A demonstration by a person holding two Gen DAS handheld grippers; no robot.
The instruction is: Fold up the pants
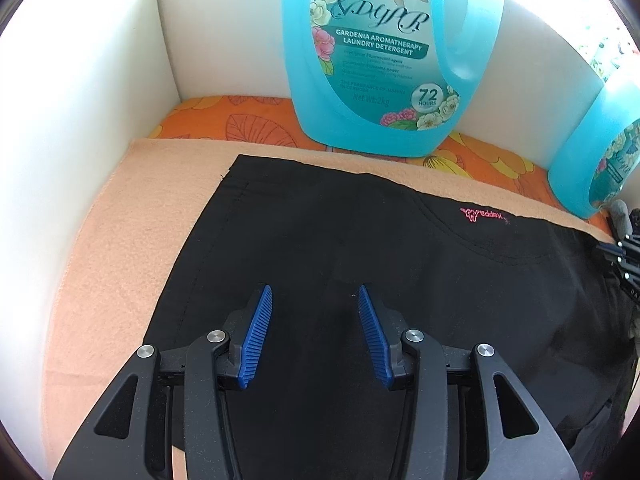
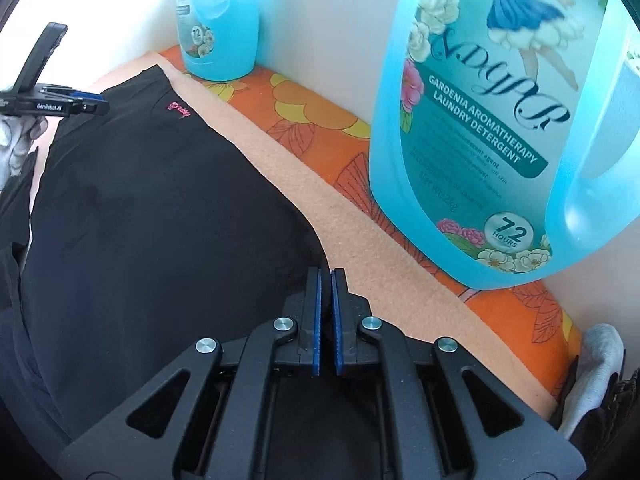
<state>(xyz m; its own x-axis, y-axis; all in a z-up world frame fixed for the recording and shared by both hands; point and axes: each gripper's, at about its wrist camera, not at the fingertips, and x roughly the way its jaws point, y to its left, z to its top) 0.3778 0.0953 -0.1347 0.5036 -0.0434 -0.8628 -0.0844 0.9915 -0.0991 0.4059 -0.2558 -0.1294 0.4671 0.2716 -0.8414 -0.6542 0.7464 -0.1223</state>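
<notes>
Black pants [image 1: 340,240] with a small pink logo [image 1: 482,213] lie flat on a peach towel [image 1: 112,264]. My left gripper [image 1: 315,294] is open and empty, hovering over the pants near their left edge. In the right wrist view the pants [image 2: 140,200] fill the left side. My right gripper [image 2: 326,274] is shut with nothing visible between its blue pads, at the pants' right edge over the towel [image 2: 360,240]. The left gripper [image 2: 76,102] shows at the far left of that view. The right gripper's edge [image 1: 624,256] shows at the right of the left wrist view.
Two large blue laundry detergent bottles [image 1: 384,52] [image 1: 596,160] stand at the back on an orange floral cloth [image 1: 240,120], against a white wall [image 1: 80,80]. They also show in the right wrist view [image 2: 500,120] [image 2: 218,20]. A grey cloth [image 2: 596,364] lies at the right edge.
</notes>
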